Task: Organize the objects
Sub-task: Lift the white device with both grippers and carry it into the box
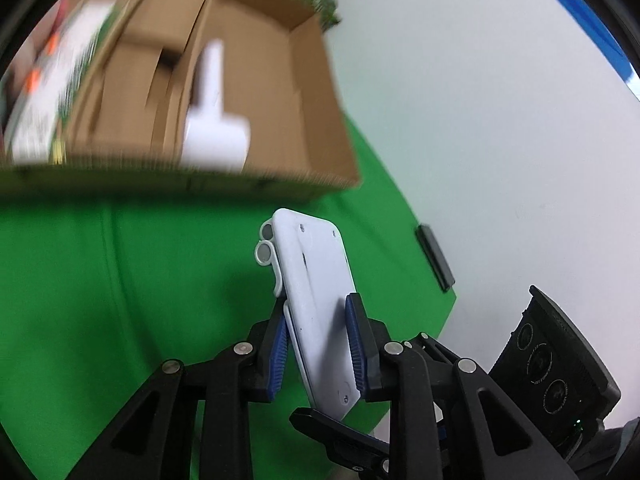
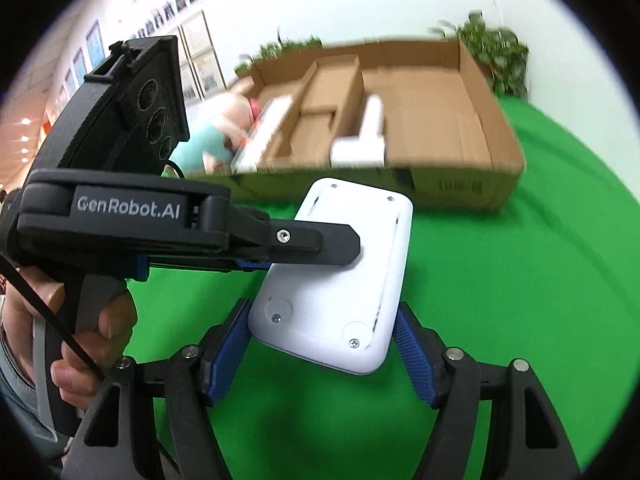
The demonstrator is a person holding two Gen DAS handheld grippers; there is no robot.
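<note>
**White device mid-carry, box ahead**

Left gripper (image 1: 320,344) fingers pinch the white plastic device (image 1: 316,288) by its flat faces, held above the green counter (image 1: 120,280). Right gripper (image 2: 324,344) fingers spread wide either side of the device's near end, not touching as far as I can tell. Cardboard box (image 2: 460,184) w/ dividers sits just beyond; a white scoop-like item (image 2: 364,140) already lies inside.

Step, prob.: transfer to box. Next move needs device lifted over the box's front wall, then released in a free compartment w/o hitting the scoop.
</note>
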